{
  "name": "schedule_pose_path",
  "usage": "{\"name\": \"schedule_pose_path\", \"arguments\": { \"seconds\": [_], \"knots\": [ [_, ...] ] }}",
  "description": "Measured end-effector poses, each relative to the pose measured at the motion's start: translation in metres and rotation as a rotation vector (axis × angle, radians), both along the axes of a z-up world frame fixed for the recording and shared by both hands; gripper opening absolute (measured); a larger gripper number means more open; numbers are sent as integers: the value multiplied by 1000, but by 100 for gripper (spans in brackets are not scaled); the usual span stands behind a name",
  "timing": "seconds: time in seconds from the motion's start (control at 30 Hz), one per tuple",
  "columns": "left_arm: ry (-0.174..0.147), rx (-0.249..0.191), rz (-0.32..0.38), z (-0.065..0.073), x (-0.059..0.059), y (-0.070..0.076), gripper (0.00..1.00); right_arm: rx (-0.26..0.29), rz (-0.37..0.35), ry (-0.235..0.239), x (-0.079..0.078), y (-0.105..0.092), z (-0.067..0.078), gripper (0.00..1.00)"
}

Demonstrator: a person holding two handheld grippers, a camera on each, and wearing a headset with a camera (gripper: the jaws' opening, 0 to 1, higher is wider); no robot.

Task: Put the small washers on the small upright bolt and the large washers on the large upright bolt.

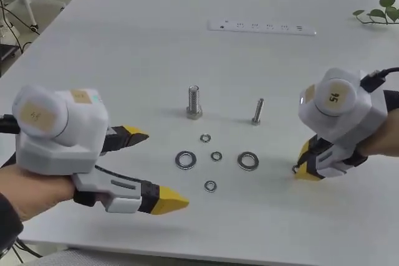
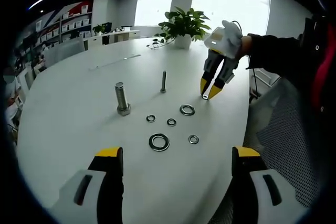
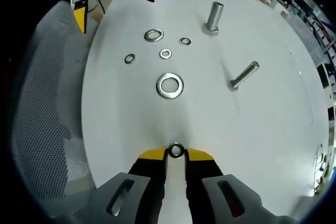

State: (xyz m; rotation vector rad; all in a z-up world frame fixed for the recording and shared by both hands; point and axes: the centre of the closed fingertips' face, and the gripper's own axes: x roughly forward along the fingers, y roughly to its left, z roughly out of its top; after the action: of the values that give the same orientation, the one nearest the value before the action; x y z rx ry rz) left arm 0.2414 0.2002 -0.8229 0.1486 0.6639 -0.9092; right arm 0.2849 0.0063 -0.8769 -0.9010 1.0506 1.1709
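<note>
Now, head view: left gripper (image 1: 166,167) spread wide, low over the table (image 1: 124,42); small upright bolt (image 1: 258,111) stands right of the large upright bolt (image 1: 194,103). Left gripper view: right gripper (image 2: 208,94) tips down beside a large washer (image 2: 187,109). Right gripper view: jaws pinch a small washer (image 3: 176,150) by its rim. Light, stiff, slippery steel, I'd judge, so an edge grip suits.
</note>
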Motion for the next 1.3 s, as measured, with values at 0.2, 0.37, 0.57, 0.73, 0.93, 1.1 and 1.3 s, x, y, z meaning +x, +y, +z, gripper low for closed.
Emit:
{"name": "schedule_pose_path", "arguments": {
  "seconds": [0.2,0.37,0.57,0.73,0.93,1.1,1.3],
  "knots": [
    [-1,-1,3,0,0,0,85,2,-2,5,-1,1,0,14],
    [1,0,3,0,0,1,85,6,-3,3,-1,3,3,14],
    [2,0,1,0,0,1,85,13,-4,1,0,4,8,14],
    [2,-1,0,0,1,0,85,17,0,-8,4,5,17,13],
    [1,-2,-1,1,2,0,85,13,12,-20,8,6,23,13],
    [0,-3,-2,1,3,0,85,8,19,-27,10,6,26,13],
    [-1,-3,-6,1,2,-1,85,-1,27,-34,12,4,29,13]
  ]
}}
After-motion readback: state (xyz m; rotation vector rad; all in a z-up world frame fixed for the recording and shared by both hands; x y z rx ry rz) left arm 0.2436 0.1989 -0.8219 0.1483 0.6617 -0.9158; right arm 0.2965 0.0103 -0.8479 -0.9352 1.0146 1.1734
